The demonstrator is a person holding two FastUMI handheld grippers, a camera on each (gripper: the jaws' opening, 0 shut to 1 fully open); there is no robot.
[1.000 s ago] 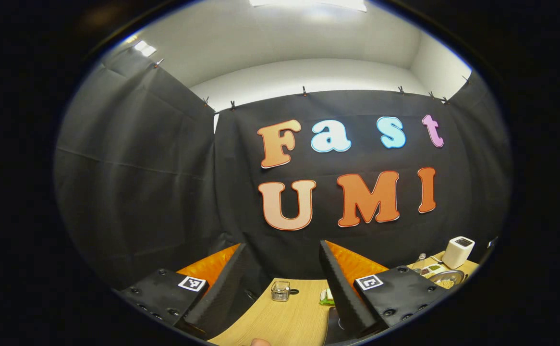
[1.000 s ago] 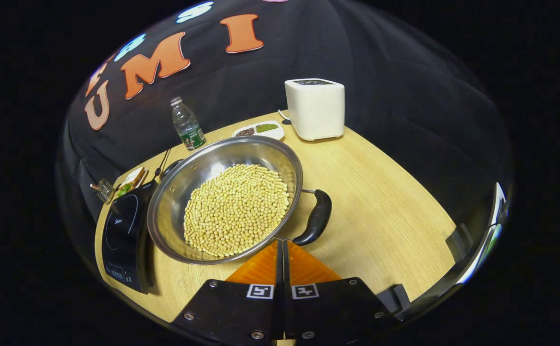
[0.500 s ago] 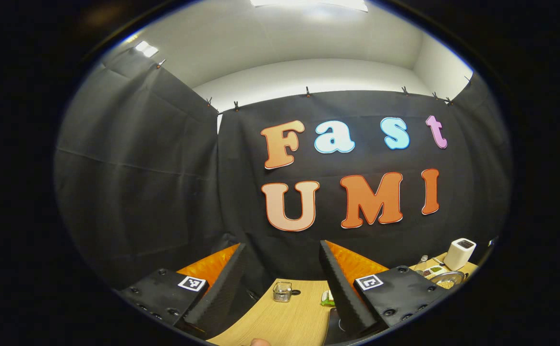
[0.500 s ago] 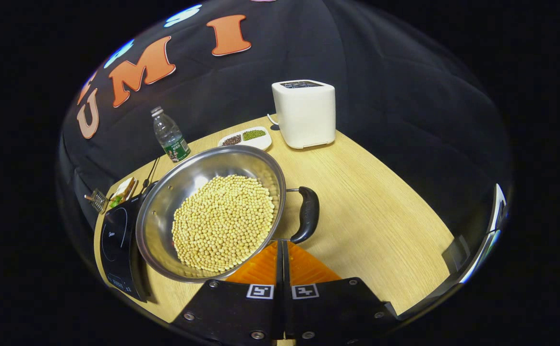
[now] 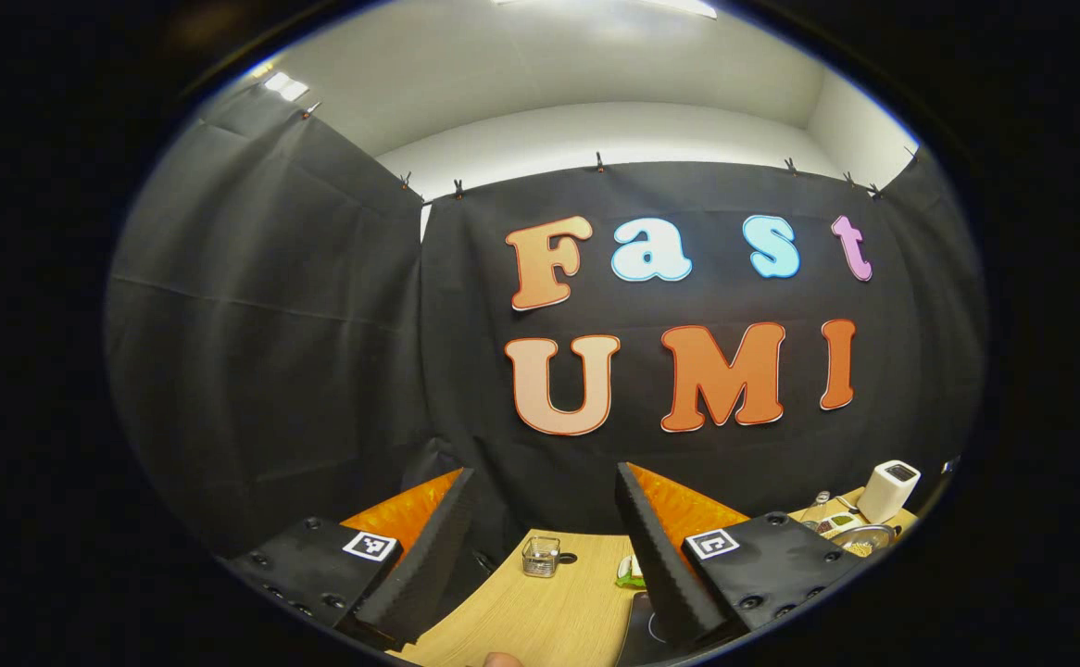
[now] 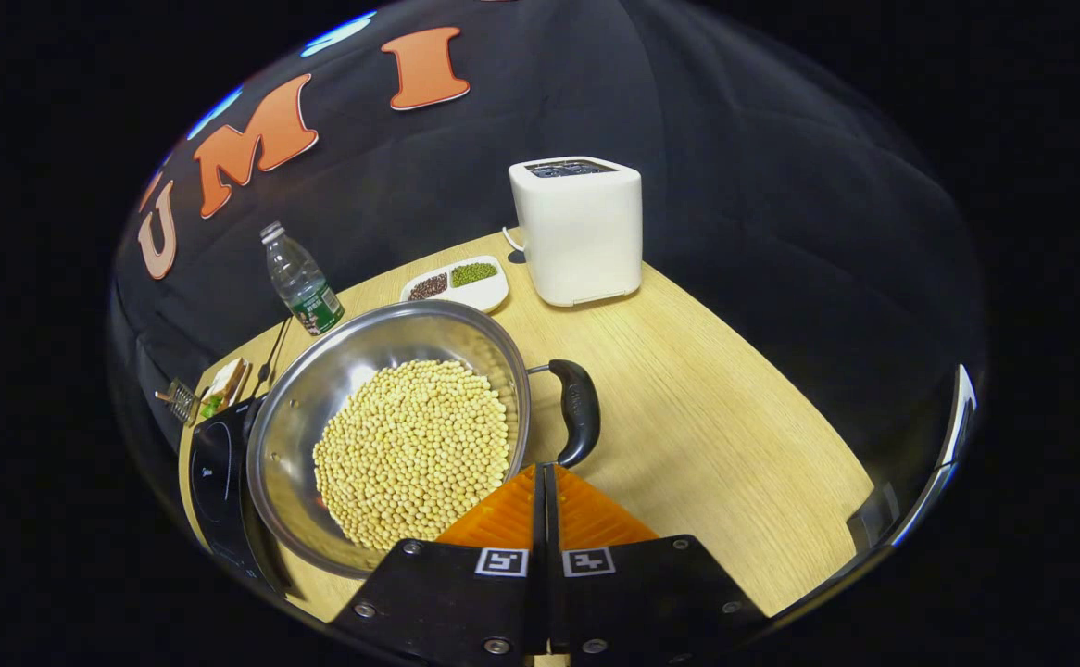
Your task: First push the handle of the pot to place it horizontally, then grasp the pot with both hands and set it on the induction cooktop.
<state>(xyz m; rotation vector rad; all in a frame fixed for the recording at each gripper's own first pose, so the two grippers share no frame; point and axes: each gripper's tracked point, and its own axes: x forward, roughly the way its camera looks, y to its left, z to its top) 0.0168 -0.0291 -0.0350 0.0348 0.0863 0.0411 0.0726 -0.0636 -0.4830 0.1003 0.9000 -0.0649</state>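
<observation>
Shallow stainless-steel pot (image 6: 318,408) heaped with pale soybeans (image 6: 410,449), on the light wooden table (image 6: 734,435) beside the black induction cooktop (image 6: 211,472) at the left edge, black loop handle (image 6: 577,412) toward mid-table. Right gripper (image 6: 545,471), fingers pressed together on nothing, tip at the handle's near end: best pushed low and steadily, without tipping beans. Left gripper (image 5: 540,482) held high and level, spread wide, empty.

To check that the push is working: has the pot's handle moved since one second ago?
Yes. The handle has swung a little toward the white toaster, with the shut right gripper at its near end.
</observation>
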